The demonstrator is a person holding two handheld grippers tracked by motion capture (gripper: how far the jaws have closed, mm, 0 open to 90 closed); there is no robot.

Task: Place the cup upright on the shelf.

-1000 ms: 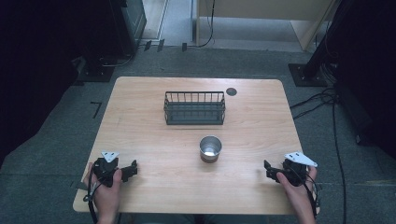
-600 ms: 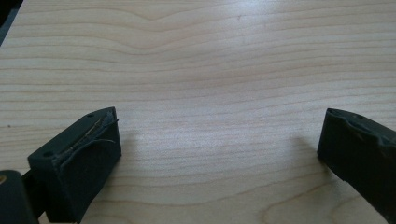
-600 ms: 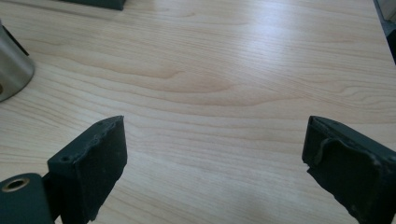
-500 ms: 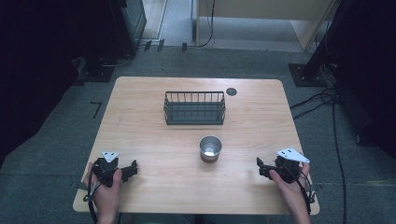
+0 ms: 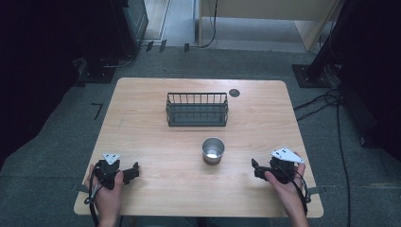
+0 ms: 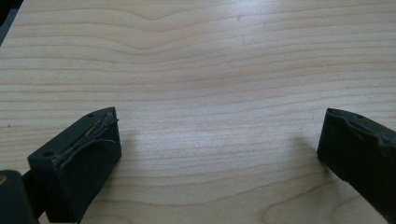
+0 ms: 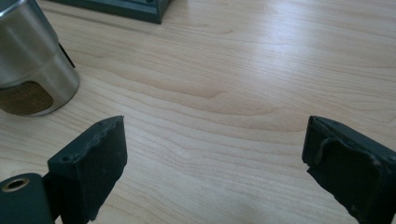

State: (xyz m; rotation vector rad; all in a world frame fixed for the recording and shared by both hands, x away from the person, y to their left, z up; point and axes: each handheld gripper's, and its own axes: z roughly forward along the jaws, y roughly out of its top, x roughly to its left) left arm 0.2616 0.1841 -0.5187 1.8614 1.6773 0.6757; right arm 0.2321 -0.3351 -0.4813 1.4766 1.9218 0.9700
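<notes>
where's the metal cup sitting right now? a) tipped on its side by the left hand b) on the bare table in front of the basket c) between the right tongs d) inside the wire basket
b: the metal cup stands upright on the table, nearer the person than the wire basket and apart from it, with the right tongs open and short of it.

Your table (image 5: 142, 118): light wood top with rounded corners, standing on grey floor. On it you have a dark wire basket (image 5: 196, 109) toward the far side, a steel cup (image 5: 213, 150) upright near the middle, and a small dark round disc (image 5: 234, 92) by the far edge.
</notes>
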